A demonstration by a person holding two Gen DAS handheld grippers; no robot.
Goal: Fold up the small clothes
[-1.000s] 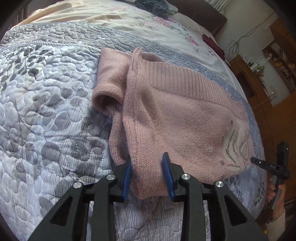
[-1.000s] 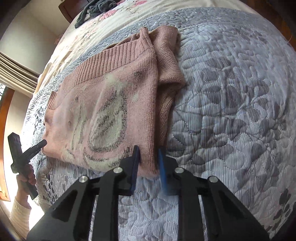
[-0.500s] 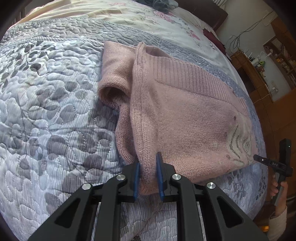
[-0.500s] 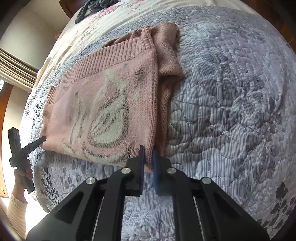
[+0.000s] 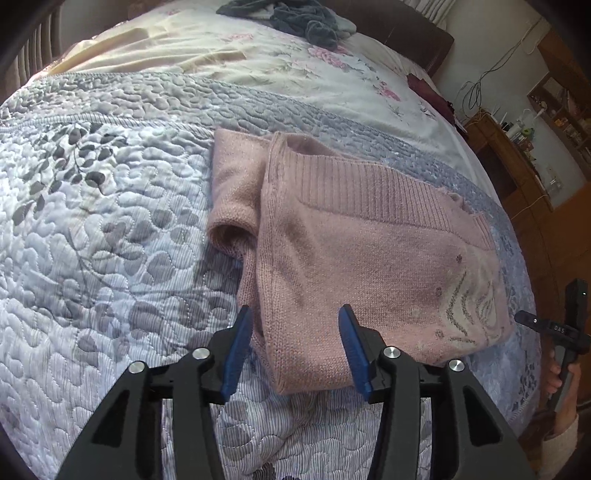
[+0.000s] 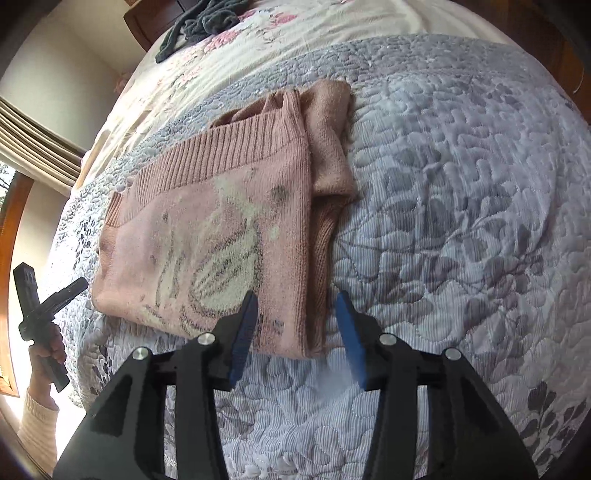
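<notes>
Sweater: a pink knit sweater (image 5: 354,251) lies folded on the quilted bedspread (image 5: 96,236), ribbed hem toward 12 o'clock and a pale leaf-like pattern (image 6: 221,258) on its top face.
Sleeve: a folded sleeve (image 5: 232,199) sticks out from under the body, at 9 o'clock of it in the left wrist view and at 3 o'clock in the right wrist view.
Left gripper: the left gripper (image 5: 295,350) sits at 6 o'clock in its own view, low over the near edge of the sweater; its blue-padded jaws stand wide apart, one on each side of the near corner, gripping nothing.
Right gripper: the right gripper (image 6: 297,332) sits at 6 o'clock in its own view, over the other near corner; its jaws are also spread wide, with the folded edge between them and no cloth pinched.
Cross views: each gripper shows in the other's camera, held in a hand (image 6: 48,347) with a cream sleeve cuff, at 3 to 4 o'clock in the left view and at 8 o'clock in the right.
Bed: beyond the bedspread, toward 12 o'clock, lies a cream floral sheet (image 5: 207,48) with a heap of dark grey clothes (image 5: 295,18) at its far end.
Room: a wooden cabinet (image 5: 517,162) stands at 2 o'clock in the left view.
</notes>
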